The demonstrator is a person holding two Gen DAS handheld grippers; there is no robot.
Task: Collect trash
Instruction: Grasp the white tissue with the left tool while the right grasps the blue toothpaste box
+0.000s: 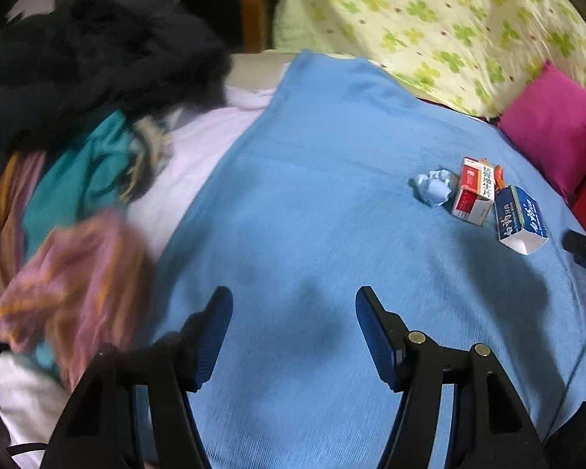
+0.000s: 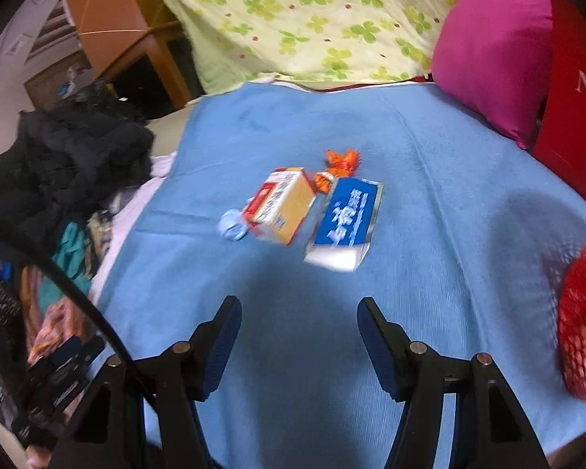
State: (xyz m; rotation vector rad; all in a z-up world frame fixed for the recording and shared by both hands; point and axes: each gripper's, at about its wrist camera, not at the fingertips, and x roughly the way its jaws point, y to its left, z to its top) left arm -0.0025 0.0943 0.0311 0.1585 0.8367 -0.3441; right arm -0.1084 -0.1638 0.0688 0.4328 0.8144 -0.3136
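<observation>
Trash lies on a blue blanket (image 1: 312, 179): a crumpled pale-blue paper ball (image 1: 433, 187), a red-and-white medicine box (image 1: 473, 193), an orange wrapper (image 1: 499, 175) behind it, and a blue-and-white carton (image 1: 521, 219). My left gripper (image 1: 293, 297) is open and empty, well short and left of them. In the right wrist view I see the paper ball (image 2: 232, 226), the medicine box (image 2: 283, 205), the orange wrapper (image 2: 342, 164) and the carton (image 2: 347, 221). My right gripper (image 2: 299, 306) is open and empty, just short of the carton.
A pile of clothes (image 1: 78, 148) lies at the left. A pink pillow (image 2: 492, 58), a red box (image 2: 574, 97) and a red mesh bag (image 2: 584, 312) are at the right. A green-patterned quilt (image 2: 312, 19) lies behind.
</observation>
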